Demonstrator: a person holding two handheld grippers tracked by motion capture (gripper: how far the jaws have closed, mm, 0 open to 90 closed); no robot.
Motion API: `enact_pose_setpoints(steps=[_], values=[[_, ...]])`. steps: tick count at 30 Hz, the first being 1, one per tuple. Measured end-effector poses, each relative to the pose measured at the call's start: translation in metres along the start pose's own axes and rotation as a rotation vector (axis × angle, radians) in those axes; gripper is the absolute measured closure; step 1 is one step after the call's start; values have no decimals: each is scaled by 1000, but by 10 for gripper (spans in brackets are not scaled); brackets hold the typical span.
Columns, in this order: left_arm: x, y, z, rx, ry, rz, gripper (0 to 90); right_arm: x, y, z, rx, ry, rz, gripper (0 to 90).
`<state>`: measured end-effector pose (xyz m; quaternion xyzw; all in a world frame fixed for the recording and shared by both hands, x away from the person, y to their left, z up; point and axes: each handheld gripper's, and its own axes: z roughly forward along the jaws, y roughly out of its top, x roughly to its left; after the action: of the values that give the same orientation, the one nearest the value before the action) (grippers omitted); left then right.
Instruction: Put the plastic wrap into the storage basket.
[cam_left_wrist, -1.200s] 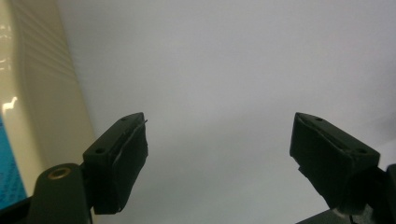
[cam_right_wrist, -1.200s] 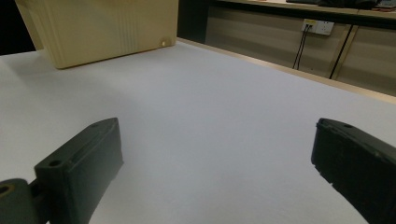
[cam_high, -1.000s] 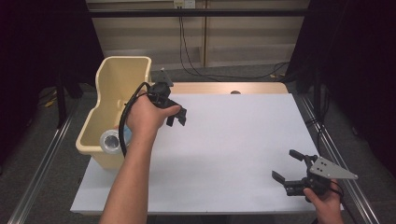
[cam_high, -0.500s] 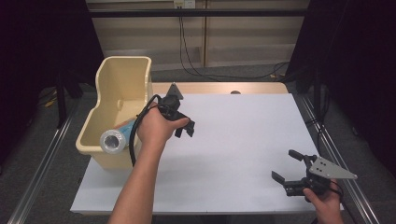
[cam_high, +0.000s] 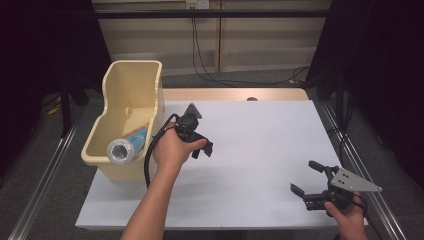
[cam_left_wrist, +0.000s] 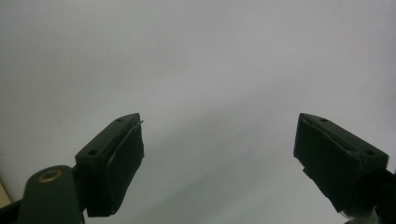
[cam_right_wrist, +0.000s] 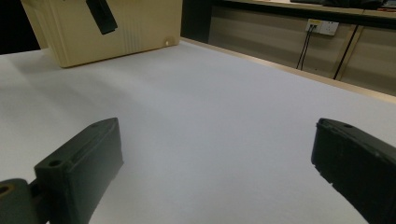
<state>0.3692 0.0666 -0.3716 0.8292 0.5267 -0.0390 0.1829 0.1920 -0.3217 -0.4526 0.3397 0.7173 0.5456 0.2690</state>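
Since the earlier frames the left hand has left the bin's rim and come down over the white table, and the left gripper (cam_high: 204, 148) has just been opening its jaws, with nothing between them; the right gripper (cam_high: 313, 182) has kept its place. Nearest the person, at the right front corner of the table (cam_high: 260, 200), the right gripper rests low with its jaws spread wide and empty, and its own view looks between them across bare tabletop. Farther in, left of the table's middle, the left gripper hovers just above the surface, jaws roughly half open and gripping nothing; the left gripper view has blank white sheet between its two pads (cam_left_wrist: 123, 161). Beyond and to the left of it stands the cream plastic bin (cam_high: 131, 80) at the table's left edge, and in its near end lies a roll (cam_high: 124, 147) of blue-and-white material, on its side and tilted, its silvery end leaning on the near wall. Going by its look, the roll should be light and fairly stiff, with a smooth wrap that could slip under hard pads; its hollow end might crush if squeezed there. I would take it across the middle of the barrel, jaws set square to its length, with a firm but moderate squeeze, and lift it clear of the bin's wall before swinging it anywhere.
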Motion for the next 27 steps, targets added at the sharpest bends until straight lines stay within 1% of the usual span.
enact_pose_setpoints(steps=[1, 3, 5, 6, 8, 14, 21, 22, 23, 25, 27], values=[[0, -2, 2, -9, -6, -2, 158, 0, 0, 0, 1, 0, 0, 16], [1, -5, 5, -10, -11, 6, 156, 0, 0, 0, 2, 1, 0, 16], [3, -10, 10, -12, -22, 6, 155, 1, 0, 1, 1, 2, 1, 16], [4, -11, 11, -16, -24, 2, 155, 1, 0, 1, 1, 2, -2, 16], [6, -15, 15, -25, -25, 7, 155, 1, 0, 2, 1, 3, -3, 16], [14, -24, 21, -78, -42, -4, 154, 1, 0, 2, 4, 3, -3, 16], [19, -35, 26, -123, -61, 0, 151, 2, 0, 3, 5, 7, -5, 16], [20, -36, 26, -129, -58, 12, 150, 2, 1, 4, 6, 6, -6, 16], [20, -38, 27, -147, -57, 0, 149, 2, 1, 4, 7, 9, -6, 16], [21, -41, 29, -157, -59, 6, 147, 3, 1, 5, 6, 12, -8, 16], [21, -43, 30, -172, -60, 25, 144, 3, 1, 6, 10, 11, -10, 16]])
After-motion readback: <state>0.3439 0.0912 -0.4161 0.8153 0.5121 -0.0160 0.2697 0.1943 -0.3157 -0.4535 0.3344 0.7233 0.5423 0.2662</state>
